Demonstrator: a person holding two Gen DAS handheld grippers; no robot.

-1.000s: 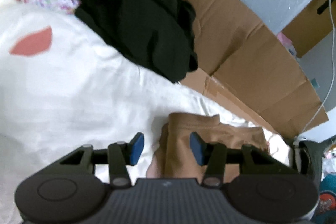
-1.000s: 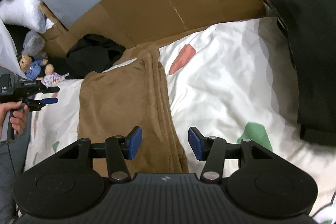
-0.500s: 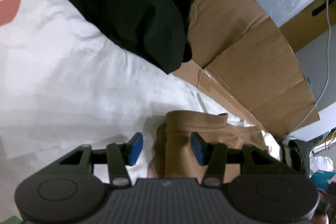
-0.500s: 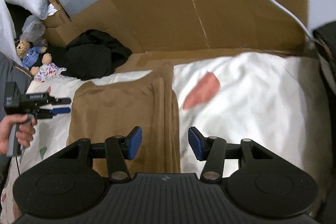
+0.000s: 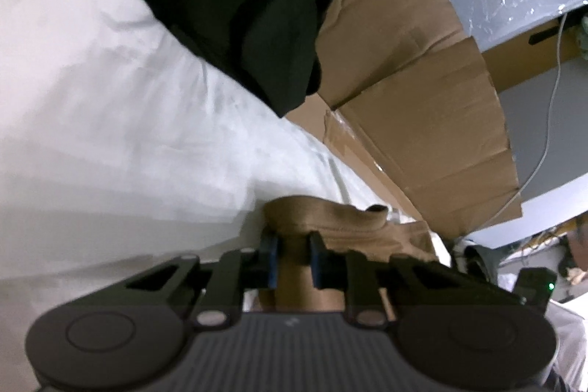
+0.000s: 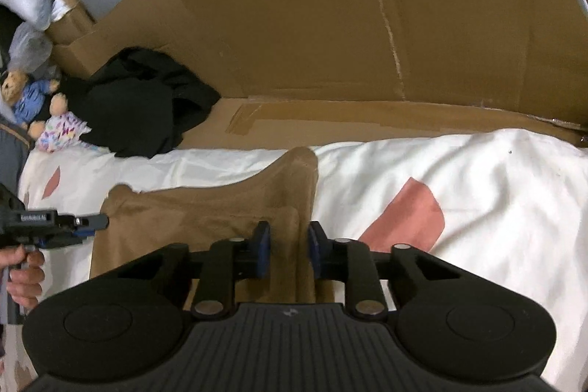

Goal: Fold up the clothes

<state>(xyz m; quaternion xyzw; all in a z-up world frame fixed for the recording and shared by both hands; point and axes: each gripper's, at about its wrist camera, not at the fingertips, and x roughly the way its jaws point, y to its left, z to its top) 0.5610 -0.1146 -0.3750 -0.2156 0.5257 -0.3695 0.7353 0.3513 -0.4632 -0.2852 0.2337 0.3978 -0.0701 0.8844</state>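
A tan garment (image 6: 205, 208) lies folded flat on the white bed sheet (image 6: 477, 171). In the right wrist view my right gripper (image 6: 289, 252) sits low over the garment's thick right-hand folded edge. Its jaws are closing, and that ridge of fabric fills the gap between the blue pads. My left gripper (image 6: 104, 219), held by a hand (image 6: 22, 267), reaches the garment's left corner. In the left wrist view the left gripper (image 5: 294, 258) is also closing, with the tan garment's (image 5: 349, 226) bunched corner pinched between its pads.
A heap of black clothing (image 5: 239, 6) lies on the sheet (image 5: 110, 98) beyond the left gripper, also seen as black clothing (image 6: 147, 98) at the far left. Cardboard walls (image 6: 330, 24) border the bed. Soft toys (image 6: 36, 98) sit in the far-left corner. A white cable (image 5: 551, 98) hangs at right.
Both grippers' jaws have narrowed from wide apart onto the tan fabric. The left gripper dropped onto the corner. The right gripper slid sideways along the folded edge.
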